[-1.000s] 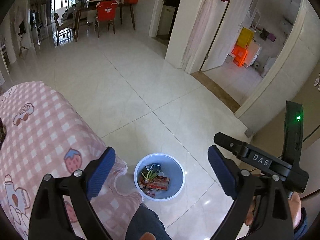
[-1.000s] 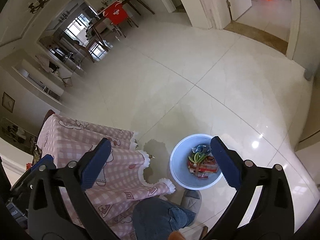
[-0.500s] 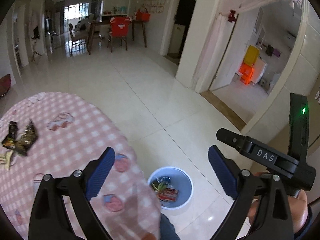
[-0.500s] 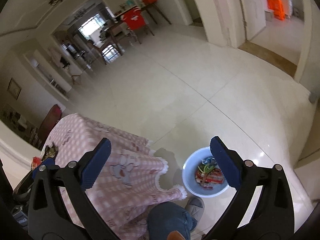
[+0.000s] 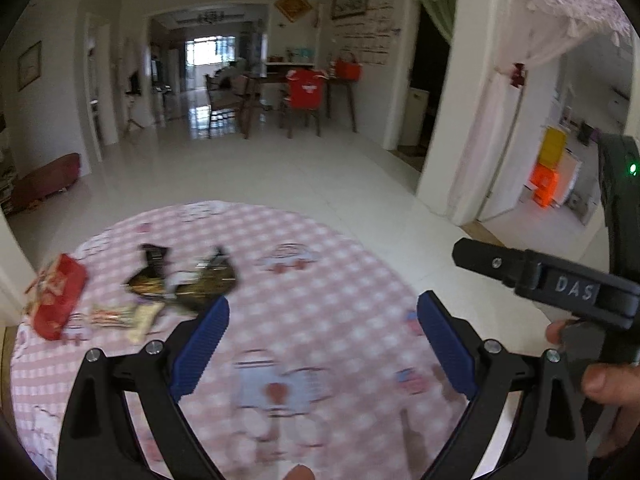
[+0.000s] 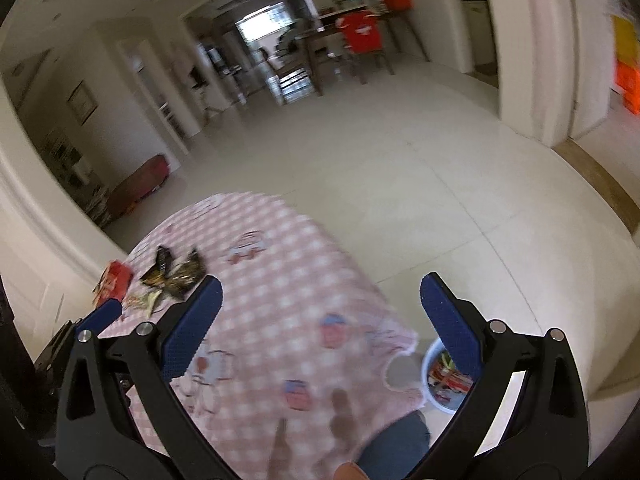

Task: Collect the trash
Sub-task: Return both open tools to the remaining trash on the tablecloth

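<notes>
Trash lies on the left part of a round table with a pink checked cloth (image 5: pixel 320 320): a red packet (image 5: pixel 58 298), dark crumpled wrappers (image 5: pixel 188 276) and small pale wrappers (image 5: pixel 132 316). The same pile shows in the right wrist view, with the red packet (image 6: pixel 114 282) and dark wrappers (image 6: pixel 172 270). My left gripper (image 5: pixel 322 340) is open and empty above the table, right of the pile. My right gripper (image 6: pixel 320 320) is open and empty over the table's near right edge. The light blue bin (image 6: pixel 436 380) holding trash stands on the floor behind the right finger.
The right gripper's black body (image 5: pixel 560 284) and the hand holding it show at the right of the left wrist view. My knee (image 6: pixel 396 444) is by the table edge. Pale tiled floor (image 6: pixel 440 184) stretches beyond, with dining chairs and a table (image 5: pixel 304 96) far back.
Both grippers swung up and left, away from the bin toward the tabletop. The trash pile came into view; the bin dropped out of the left view. Both stayed open.
</notes>
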`<control>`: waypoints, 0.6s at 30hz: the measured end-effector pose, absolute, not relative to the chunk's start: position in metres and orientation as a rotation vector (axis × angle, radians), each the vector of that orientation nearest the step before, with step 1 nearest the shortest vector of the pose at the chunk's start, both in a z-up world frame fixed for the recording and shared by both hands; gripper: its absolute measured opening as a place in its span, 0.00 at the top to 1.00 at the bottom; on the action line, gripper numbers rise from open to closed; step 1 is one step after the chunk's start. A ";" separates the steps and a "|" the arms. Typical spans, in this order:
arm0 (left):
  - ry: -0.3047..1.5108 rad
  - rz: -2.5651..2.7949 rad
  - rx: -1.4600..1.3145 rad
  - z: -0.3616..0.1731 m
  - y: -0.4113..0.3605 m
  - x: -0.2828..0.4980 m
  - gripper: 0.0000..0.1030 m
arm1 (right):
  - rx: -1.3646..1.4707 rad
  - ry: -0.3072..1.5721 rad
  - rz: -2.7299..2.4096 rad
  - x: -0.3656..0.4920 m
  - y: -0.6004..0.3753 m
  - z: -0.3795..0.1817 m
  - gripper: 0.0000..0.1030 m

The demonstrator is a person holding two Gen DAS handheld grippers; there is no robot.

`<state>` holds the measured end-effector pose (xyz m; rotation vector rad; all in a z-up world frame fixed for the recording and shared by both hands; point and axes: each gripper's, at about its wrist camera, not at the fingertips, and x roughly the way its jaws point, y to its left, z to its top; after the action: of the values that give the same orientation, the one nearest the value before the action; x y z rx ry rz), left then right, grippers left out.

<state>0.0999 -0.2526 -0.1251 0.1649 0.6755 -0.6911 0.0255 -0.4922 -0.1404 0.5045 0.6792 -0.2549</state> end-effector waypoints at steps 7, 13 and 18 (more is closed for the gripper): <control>0.684 -0.555 0.153 -0.140 -0.179 0.147 0.10 | 0.435 0.725 -0.173 0.068 -0.443 -0.142 0.06; 0.709 -0.484 0.207 -0.164 -0.131 0.192 0.10 | 0.405 0.770 -0.133 0.092 -0.414 -0.154 0.06; 0.730 -0.497 0.352 -0.185 -0.122 0.222 0.10 | 0.390 0.796 -0.113 0.109 -0.402 -0.161 0.06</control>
<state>0.2223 -0.1217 -0.1852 0.3524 0.7302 -0.4972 0.1089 -0.4021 -0.1611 0.3904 0.7956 -0.1131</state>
